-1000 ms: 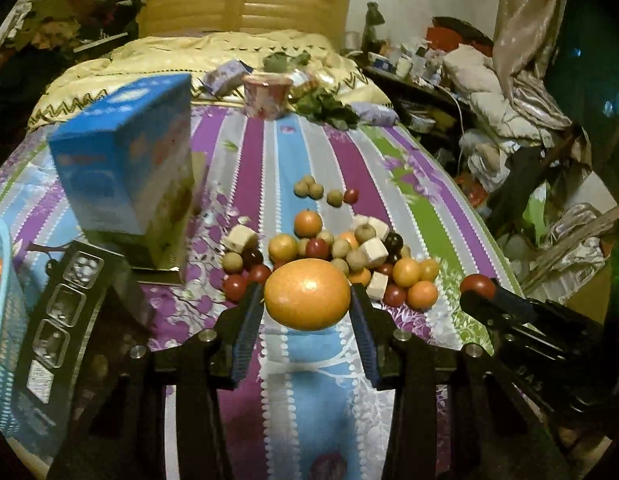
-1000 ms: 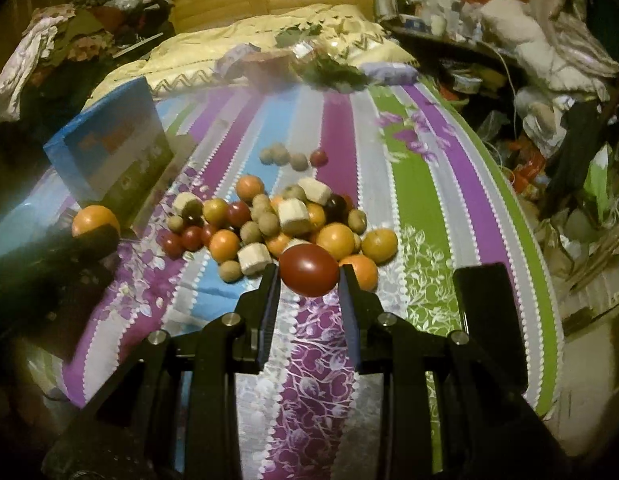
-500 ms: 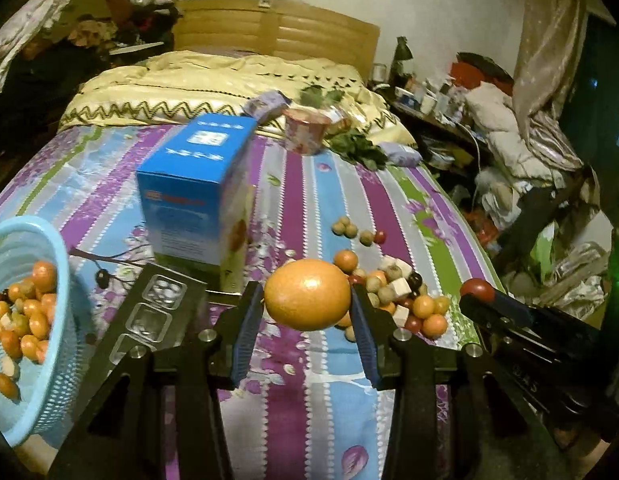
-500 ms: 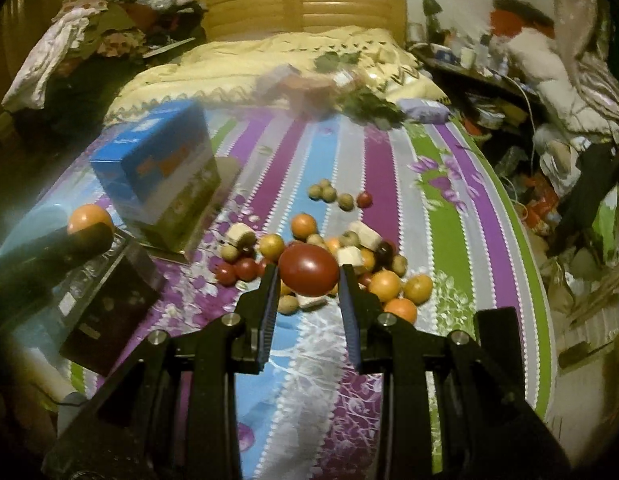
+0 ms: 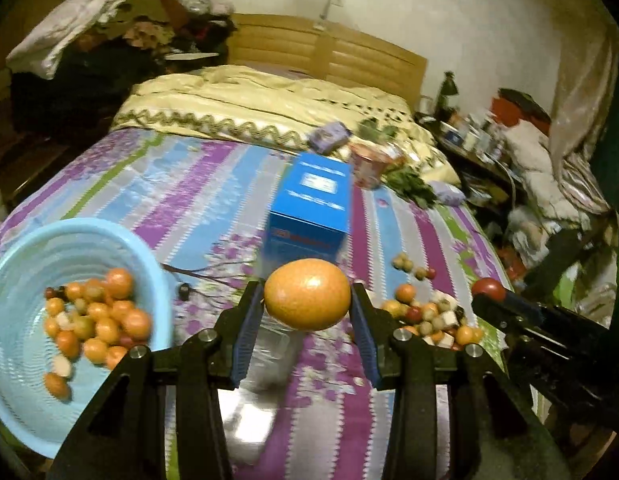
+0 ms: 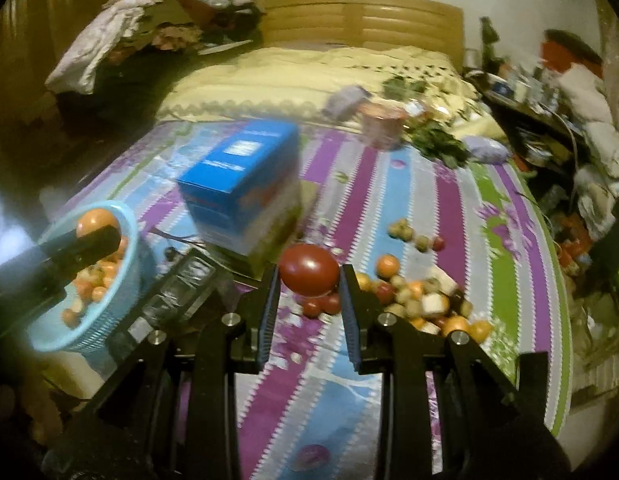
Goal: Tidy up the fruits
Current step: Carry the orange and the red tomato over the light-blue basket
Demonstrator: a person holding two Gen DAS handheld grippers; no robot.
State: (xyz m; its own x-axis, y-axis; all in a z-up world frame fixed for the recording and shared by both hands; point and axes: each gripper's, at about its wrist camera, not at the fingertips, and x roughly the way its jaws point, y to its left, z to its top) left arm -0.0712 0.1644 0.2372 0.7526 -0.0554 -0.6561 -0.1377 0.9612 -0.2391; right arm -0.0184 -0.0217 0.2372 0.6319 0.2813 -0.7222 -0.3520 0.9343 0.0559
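Note:
My left gripper [image 5: 307, 312] is shut on a large orange [image 5: 307, 294], held above the striped bedspread to the right of a light blue basket [image 5: 25, 408] that holds several small fruits. My right gripper [image 6: 309, 292] is shut on a dark red tomato [image 6: 308, 269], held above the bed. A pile of loose small fruits [image 6: 421, 300] lies on the bedspread to its right, and also shows in the left wrist view [image 5: 429, 316]. The left gripper with the orange shows over the basket [image 6: 89, 312] in the right wrist view.
A blue carton [image 5: 309, 208] stands mid-bed, also in the right wrist view [image 6: 241, 184]. A dark blister tray [image 6: 177, 292] lies by the basket. A pink cup [image 6: 381, 126], greens [image 6: 437, 140] and a yellow quilt [image 5: 269, 104] lie farther back. Clutter lines the right side.
Both grippers have swung left with their fruits. The basket has come into view at the left, and the fruit pile has shifted to the right of both views.

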